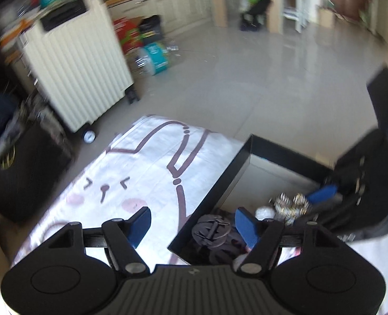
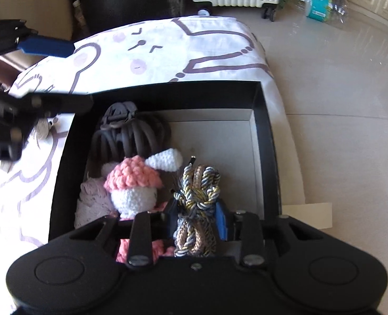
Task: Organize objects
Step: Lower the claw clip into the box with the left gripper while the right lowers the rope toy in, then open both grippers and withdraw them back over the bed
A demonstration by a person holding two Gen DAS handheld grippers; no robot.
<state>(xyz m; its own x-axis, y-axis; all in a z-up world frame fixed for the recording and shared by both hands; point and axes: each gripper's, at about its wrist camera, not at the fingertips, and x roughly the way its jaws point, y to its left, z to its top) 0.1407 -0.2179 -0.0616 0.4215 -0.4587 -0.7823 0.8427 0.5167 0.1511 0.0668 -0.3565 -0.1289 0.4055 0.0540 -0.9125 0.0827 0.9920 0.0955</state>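
Right gripper low inside black box, blue pads clamped on twisted cord bundle, gold, grey and tan strands, bundle at near middle of box

Left of cord: pink-and-white crochet toy, then lilac yarn; grey cord coil at far left corner

Left gripper above box's left rim, fingers spread wide, nothing between

Box sits on white cloth with purple cartoon face

Teal package on floor far right, print unreadable
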